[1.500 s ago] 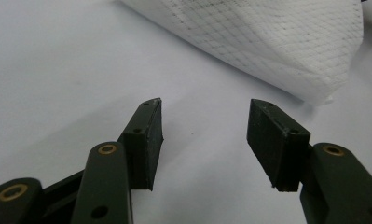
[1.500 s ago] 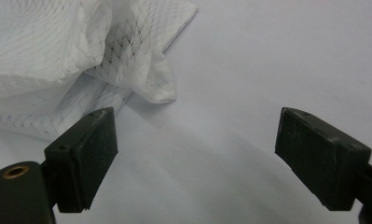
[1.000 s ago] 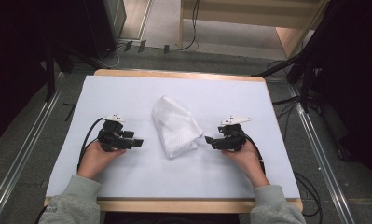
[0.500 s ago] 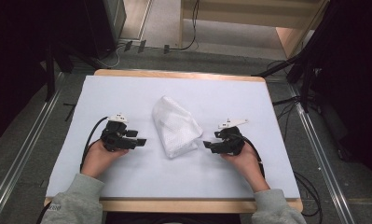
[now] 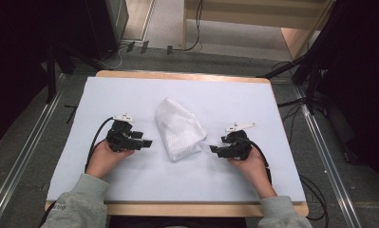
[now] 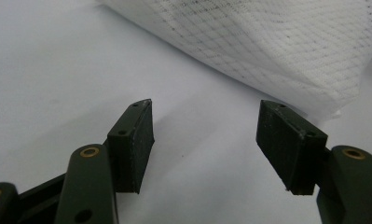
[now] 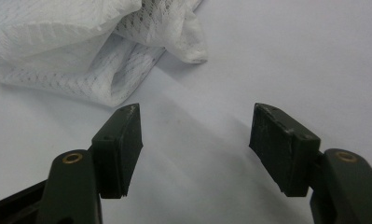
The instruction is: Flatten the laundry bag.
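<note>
Item 1, left of scene: left gripper (image 5: 147,143), held low over the white table cover (image 5: 272,114), jaws spread wide and empty, pointing right. In the left gripper view the cloth's edge lies just beyond the jaw tips, apart from them.

Item 2, centre: white mesh cloth (image 5: 178,128), loosely folded, lying flat on the cover between the two grippers. Long axis runs from far-left to near-right, the wider end nearer the person.

Item 3, right of scene: right gripper (image 5: 212,149), jaws likewise spread and empty, pointing left at the cloth's near-right corner (image 7: 189,49), close but not touching.

Judgement: both grippers flank the cloth at about equal remove; either need only travel inward to take an edge.
</note>
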Demonstrator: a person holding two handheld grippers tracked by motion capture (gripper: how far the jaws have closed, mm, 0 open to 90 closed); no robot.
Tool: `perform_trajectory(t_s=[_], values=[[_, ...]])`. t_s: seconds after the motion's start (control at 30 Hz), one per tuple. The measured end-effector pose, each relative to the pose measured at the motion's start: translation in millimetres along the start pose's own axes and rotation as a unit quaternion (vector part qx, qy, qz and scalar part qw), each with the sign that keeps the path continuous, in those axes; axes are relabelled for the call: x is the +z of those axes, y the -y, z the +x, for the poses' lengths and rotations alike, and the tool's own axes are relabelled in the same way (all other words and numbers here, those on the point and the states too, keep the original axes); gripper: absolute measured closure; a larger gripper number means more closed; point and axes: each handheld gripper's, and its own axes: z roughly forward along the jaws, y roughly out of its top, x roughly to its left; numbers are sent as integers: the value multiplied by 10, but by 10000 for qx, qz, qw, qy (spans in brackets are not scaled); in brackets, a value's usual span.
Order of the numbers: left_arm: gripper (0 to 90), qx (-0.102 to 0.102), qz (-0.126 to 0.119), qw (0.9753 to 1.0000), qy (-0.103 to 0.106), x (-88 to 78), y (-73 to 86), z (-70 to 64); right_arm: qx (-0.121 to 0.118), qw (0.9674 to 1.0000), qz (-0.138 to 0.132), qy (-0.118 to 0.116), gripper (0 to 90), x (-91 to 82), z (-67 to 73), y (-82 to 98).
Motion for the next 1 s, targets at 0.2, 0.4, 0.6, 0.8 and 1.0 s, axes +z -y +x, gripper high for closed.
perform_trajectory(t_s=[0.2, 0.4, 0.6, 0.8, 1.0], values=[[373, 43, 17, 10000, -16, 26, -30, -10, 4, 10000, 27, 12, 358, -10, 16, 25], [370, 6, 26, 10000, -33, 29, -44, -2, 0, 10000, -11, -5, 387, -24, 38, 29], [371, 3, 6, 10000, -43, 23, -42, -2, -37, 9999, -91, -57, 411, -15, 74, 7], [387, 103, -83, 9998, -143, -6, -45, -13, -78, 9999, -95, -88, 436, -8, 93, 1], [393, 39, -48, 9999, -119, -13, -35, -4, 11, 9997, -133, -201, 492, -25, 96, -16]])
